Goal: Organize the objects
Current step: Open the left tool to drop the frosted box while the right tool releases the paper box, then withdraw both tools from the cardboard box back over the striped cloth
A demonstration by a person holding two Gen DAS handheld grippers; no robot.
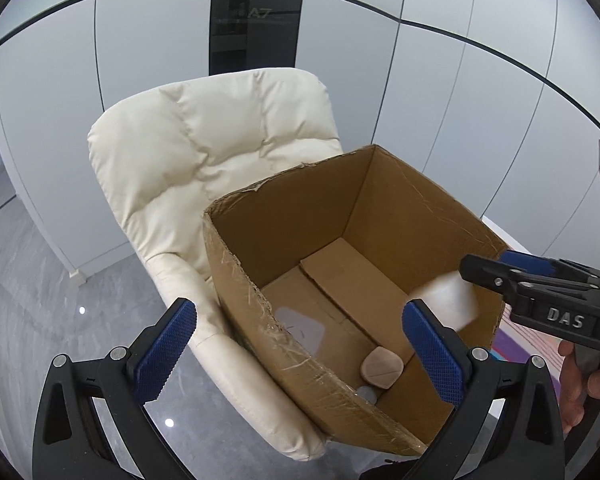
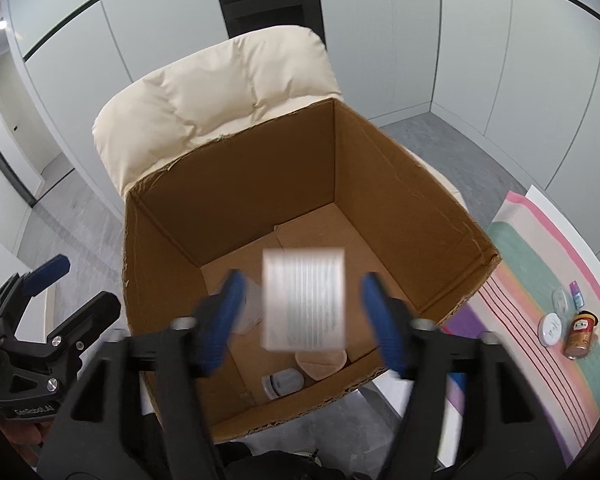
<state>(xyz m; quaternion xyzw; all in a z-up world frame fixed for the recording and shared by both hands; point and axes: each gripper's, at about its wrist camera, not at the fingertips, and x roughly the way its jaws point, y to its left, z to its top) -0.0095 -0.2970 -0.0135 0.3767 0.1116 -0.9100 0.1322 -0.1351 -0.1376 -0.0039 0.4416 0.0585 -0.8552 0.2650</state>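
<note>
An open cardboard box (image 1: 284, 240) (image 2: 380, 168) stands on a cream chair. My right gripper (image 2: 304, 316) is open above the box. A white box with printed text (image 2: 304, 300), blurred, hangs loose between its fingers without touching them; it also shows in the left wrist view (image 1: 448, 300). On the box floor lie a tan squarish piece (image 1: 381, 368) (image 2: 320, 362) and a small grey cylinder (image 2: 282, 382). My left gripper (image 1: 296, 352) is open and empty over the box's near left wall. The right gripper shows at the right of the left wrist view (image 1: 496, 266).
The cream padded chair (image 1: 204, 148) (image 2: 220, 92) holds the box. A striped cloth (image 2: 540, 280) on the table to the right carries a white lid (image 2: 551, 330), a brown can (image 2: 580, 336) and small items. Grey floor lies to the left.
</note>
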